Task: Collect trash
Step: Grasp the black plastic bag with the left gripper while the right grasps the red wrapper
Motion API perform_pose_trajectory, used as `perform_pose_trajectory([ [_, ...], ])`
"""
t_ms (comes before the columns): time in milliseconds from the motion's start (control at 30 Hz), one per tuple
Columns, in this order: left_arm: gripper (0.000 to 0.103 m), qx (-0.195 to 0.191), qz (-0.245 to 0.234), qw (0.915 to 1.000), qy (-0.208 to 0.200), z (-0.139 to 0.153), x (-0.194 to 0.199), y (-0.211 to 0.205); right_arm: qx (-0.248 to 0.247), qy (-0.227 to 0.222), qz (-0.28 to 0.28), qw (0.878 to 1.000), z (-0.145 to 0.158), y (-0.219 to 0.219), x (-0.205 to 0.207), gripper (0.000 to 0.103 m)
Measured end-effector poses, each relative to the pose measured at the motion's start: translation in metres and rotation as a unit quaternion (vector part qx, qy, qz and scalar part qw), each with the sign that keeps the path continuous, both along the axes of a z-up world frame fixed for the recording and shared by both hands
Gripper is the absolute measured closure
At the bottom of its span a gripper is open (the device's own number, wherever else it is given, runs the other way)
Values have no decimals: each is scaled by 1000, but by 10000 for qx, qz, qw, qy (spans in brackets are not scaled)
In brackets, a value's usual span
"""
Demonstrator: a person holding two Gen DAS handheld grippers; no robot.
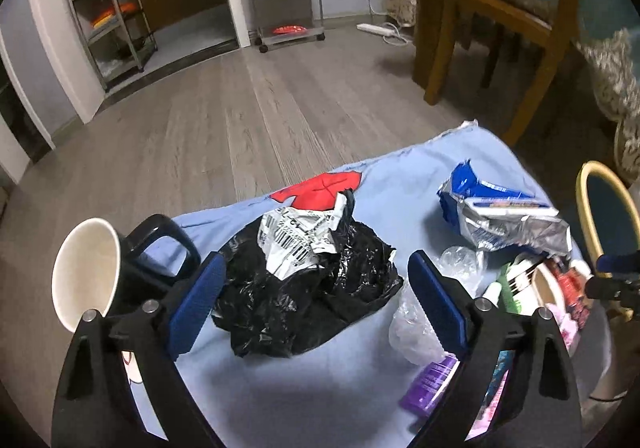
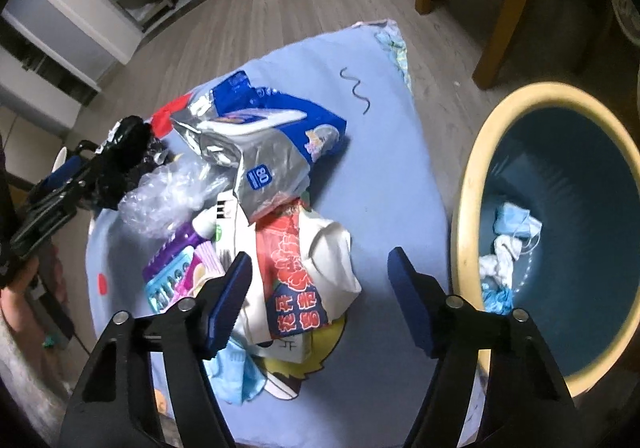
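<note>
Trash lies on a light blue cloth (image 1: 304, 388) over a low table. A crumpled black plastic bag (image 1: 304, 288) with a white label lies between the fingers of my open left gripper (image 1: 316, 304), which hovers just over it. A blue and silver foil bag (image 1: 500, 208) (image 2: 272, 152) lies to the right, beside clear plastic wrap (image 1: 416, 324) (image 2: 168, 196). My open right gripper (image 2: 320, 300) hovers over a crushed red and white paper carton (image 2: 304, 276). The bin (image 2: 472, 208), yellow-rimmed and blue inside, stands at the right with tissues and a mask in it.
A black mug (image 1: 96, 272) with white inside stands at the cloth's left edge. A purple tube (image 1: 432, 380) (image 2: 176, 248) and a colourful packet (image 2: 176, 280) lie among the trash. A wooden chair (image 1: 492, 20) and a draped table stand behind. Metal shelves (image 1: 108, 12) stand across the wooden floor.
</note>
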State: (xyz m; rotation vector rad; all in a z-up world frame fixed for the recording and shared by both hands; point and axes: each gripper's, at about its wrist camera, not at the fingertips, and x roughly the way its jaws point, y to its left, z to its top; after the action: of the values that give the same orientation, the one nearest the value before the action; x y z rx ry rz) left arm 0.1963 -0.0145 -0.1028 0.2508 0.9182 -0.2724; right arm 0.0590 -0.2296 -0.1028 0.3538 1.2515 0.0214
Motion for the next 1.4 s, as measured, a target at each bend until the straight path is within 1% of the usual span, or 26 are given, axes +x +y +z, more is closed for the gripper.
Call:
perform_pose_trajectory([
  [67, 13, 90, -30, 9999, 33, -6, 1, -3, -23, 8, 33, 10000, -1, 1, 0, 32],
  [167, 14, 136, 41, 9998, 109, -11, 4, -1, -108, 83, 49, 9999, -6, 3, 0, 37],
  [233, 20, 154, 119, 9996, 226, -16, 7, 0, -160, 147, 24, 9998, -10, 3, 2, 41],
  [267, 31, 161, 161, 9992, 323, -19, 8, 1, -193, 160, 35, 9997, -11, 3, 2, 47],
  [300, 45, 132, 166, 9989, 406, -21, 9, 3, -222, 185, 95, 9995, -13, 4, 3, 57],
  [333, 50, 84, 150, 9983, 555, -25, 10, 5, -201, 210, 151, 9995, -14, 5, 3, 64],
  [367, 60, 84, 138, 9980, 610, -27, 10, 4, -173, 248, 217, 9993, -15, 6, 3, 74],
  [400, 72, 101, 132, 9979, 624, -28, 9, 5, -176, 272, 258, 9991, -15, 7, 3, 81],
  [500, 85, 90, 167, 9979, 625, -26, 6, 11, -287, 325, 367, 9984, -14, 11, 2, 86],
  [533, 86, 55, 167, 9978, 637, -24, 5, 13, -319, 353, 393, 9981, -13, 11, 2, 86],
  [633, 87, 122, 134, 9983, 550, -15, -3, 17, -456, 428, 491, 9968, -9, 12, 1, 87],
  [800, 88, 58, 43, 9987, 510, 5, -18, 24, -450, 472, 625, 9959, -1, 10, -3, 87],
  [1000, 88, -112, -23, 9991, 419, 34, -39, 19, -470, 373, 649, 9961, 15, 11, -14, 87],
  [1200, 88, -125, -127, 9995, 253, 59, -63, 11, -606, 279, 650, 9956, 31, 9, -27, 87],
  [1300, 88, -185, -146, 9995, 188, 69, -75, 13, -696, 189, 505, 9961, 40, 1, -33, 87],
  [1400, 88, -210, -139, 9997, 56, 82, -87, 15, -488, 42, 129, 9987, 50, -17, -39, 87],
])
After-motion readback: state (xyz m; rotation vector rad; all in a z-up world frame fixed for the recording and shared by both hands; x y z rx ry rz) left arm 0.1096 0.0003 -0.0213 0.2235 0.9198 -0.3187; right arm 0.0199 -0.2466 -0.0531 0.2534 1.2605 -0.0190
